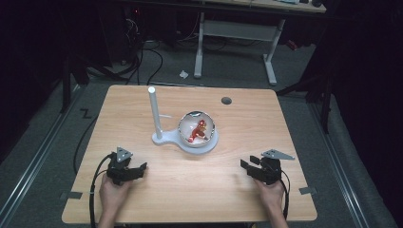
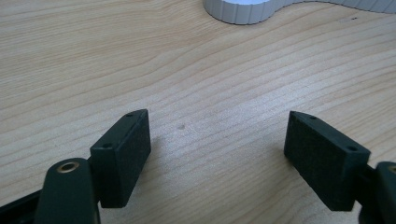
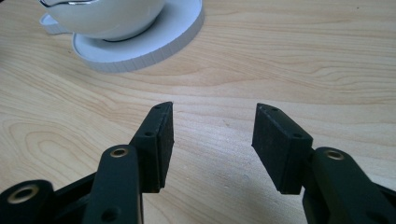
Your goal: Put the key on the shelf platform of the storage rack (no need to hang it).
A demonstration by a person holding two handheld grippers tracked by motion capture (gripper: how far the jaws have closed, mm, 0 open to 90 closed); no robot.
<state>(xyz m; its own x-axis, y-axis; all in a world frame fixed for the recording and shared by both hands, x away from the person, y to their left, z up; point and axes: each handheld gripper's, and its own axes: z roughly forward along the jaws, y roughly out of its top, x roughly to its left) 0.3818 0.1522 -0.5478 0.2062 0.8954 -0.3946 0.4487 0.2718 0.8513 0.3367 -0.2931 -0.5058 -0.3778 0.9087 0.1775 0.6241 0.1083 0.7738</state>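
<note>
A light wooden bench [image 1: 190,190] fills the frame's middle. At its center lies a white base [image 1: 166,139] bearing an upright post [image 1: 154,111] and a bowl [image 1: 196,129]; a dark round hole [image 1: 226,100] sits upper right.

- The table [image 1: 228,190] is finished in pale wood with a wavy grain, and a dark grey round spot [image 1: 226,100] is set beyond the bowl.
- The bowl [image 1: 196,127] is coloured white outside, with a shiny rim.
- A red and yellow object [image 1: 197,130] is seen inside the bowl.
- The base [image 1: 209,142] under the bowl is white with a ribbed edge, and the post [image 1: 154,111] left of the bowl is white.
- The left gripper [image 2: 217,154] and right gripper [image 3: 212,140] are black, with brass-coloured rivets.
</note>
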